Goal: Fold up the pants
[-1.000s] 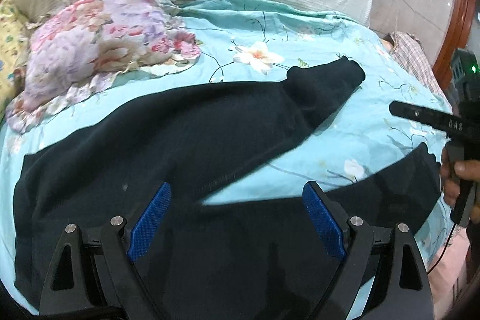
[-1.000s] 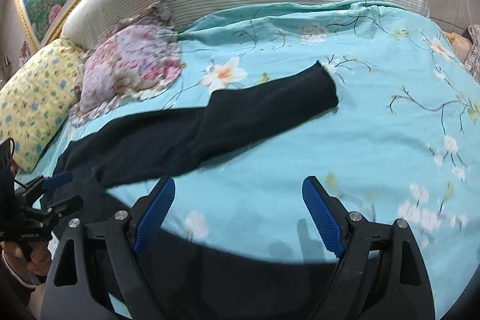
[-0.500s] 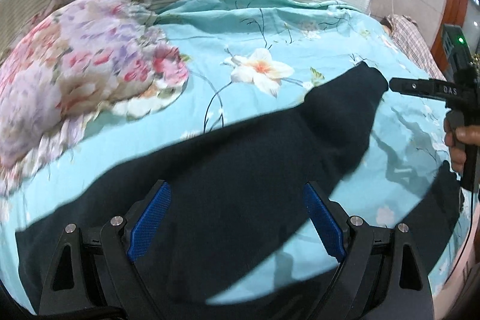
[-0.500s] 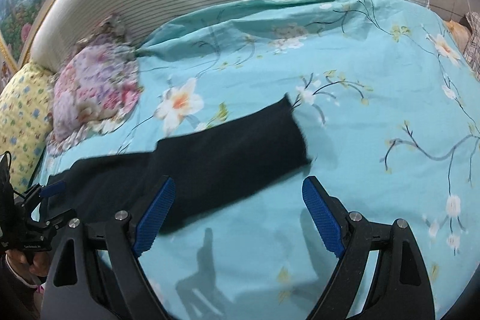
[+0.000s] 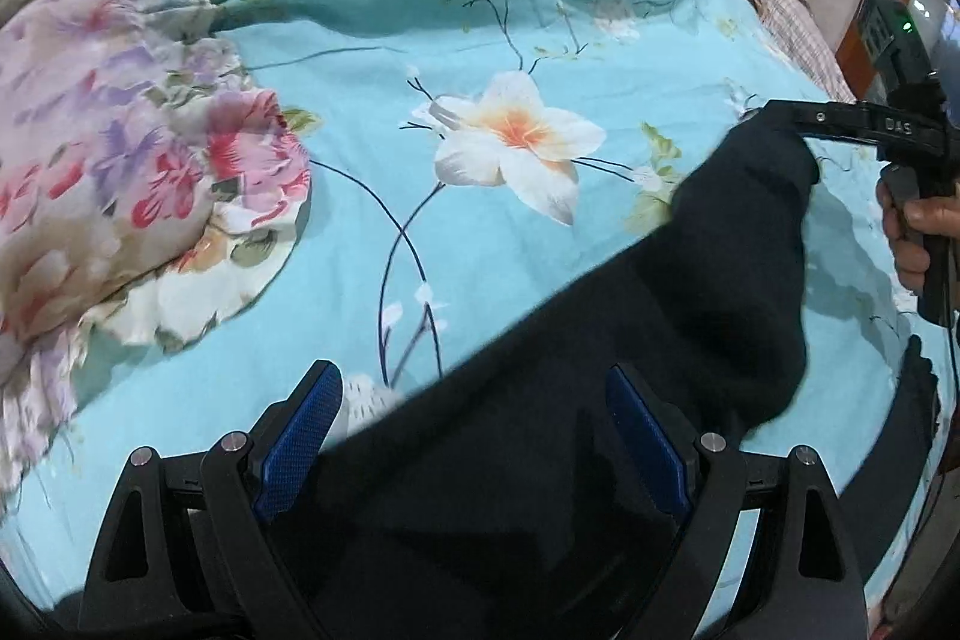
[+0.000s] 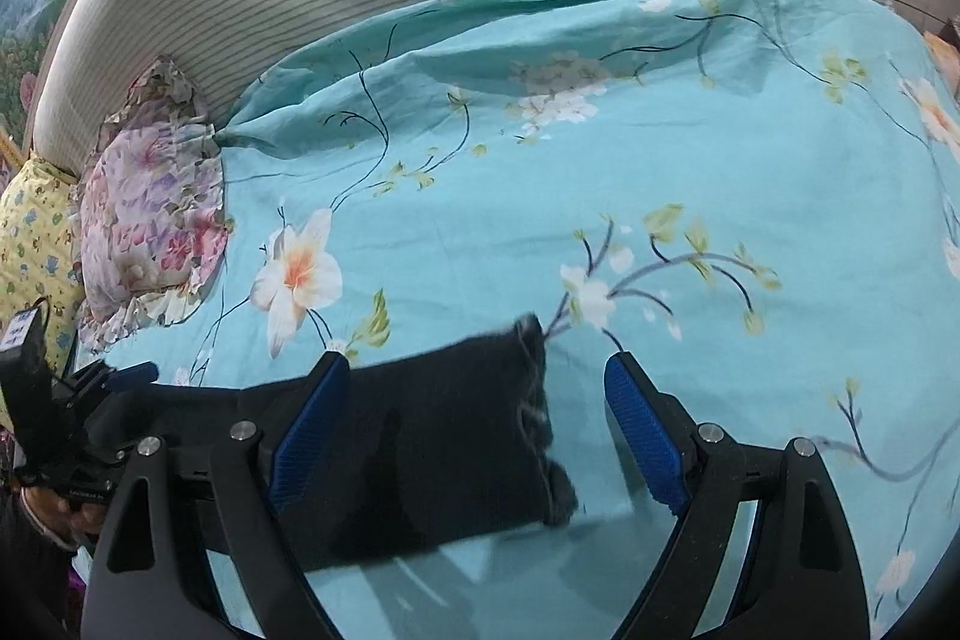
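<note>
We hold both hand-held grippers wide open — left hand-held gripper (image 5: 474, 436), right hand-held gripper (image 6: 474, 430). Dark pants (image 5: 690, 328) lie on the bed (image 5: 480, 250) — gripped by neither

Dark pants (image 5: 630, 388), seemingly flat on bed.

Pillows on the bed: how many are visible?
2. The floral pillow lies at the bed's left by the headboard; the yellow pillow is left of it, partly cut off. Others may be hidden.

pants (image 5: 690, 316): black | bedsheet (image 6: 690, 172): turquoise, white-orange flowers | pillow (image 5: 120, 148): pink-purple floral
</note>
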Demonstrator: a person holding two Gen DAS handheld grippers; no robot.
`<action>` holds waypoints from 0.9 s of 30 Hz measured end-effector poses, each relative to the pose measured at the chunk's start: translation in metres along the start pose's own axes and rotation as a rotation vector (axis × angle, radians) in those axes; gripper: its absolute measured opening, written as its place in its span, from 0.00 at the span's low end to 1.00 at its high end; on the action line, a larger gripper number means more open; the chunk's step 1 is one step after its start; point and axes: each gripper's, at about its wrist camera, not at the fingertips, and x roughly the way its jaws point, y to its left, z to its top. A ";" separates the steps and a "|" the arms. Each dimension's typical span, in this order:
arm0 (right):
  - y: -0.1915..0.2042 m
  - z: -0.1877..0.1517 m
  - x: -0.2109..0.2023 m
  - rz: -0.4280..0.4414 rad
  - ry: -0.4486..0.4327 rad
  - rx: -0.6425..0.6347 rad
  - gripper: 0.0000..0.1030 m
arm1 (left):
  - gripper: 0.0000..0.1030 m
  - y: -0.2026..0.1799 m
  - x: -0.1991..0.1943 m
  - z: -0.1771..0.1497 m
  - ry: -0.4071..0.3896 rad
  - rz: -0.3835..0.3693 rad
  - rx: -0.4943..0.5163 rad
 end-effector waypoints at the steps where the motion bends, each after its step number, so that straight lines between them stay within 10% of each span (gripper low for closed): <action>1: 0.002 0.003 0.003 0.007 0.005 -0.013 0.84 | 0.88 0.001 0.006 0.003 0.017 -0.016 0.002; 8: 0.000 0.008 0.024 0.004 0.070 -0.044 0.32 | 0.56 -0.013 0.025 0.003 0.084 -0.061 0.063; 11: -0.009 0.006 0.017 0.005 0.042 -0.011 0.10 | 0.21 -0.025 0.020 -0.001 0.087 -0.087 0.105; 13: -0.018 0.004 0.007 0.030 0.018 0.033 0.08 | 0.07 -0.031 0.013 -0.004 0.070 -0.077 0.126; 27: -0.015 -0.052 -0.085 0.087 -0.082 0.001 0.06 | 0.04 -0.068 -0.091 -0.067 -0.066 -0.140 0.113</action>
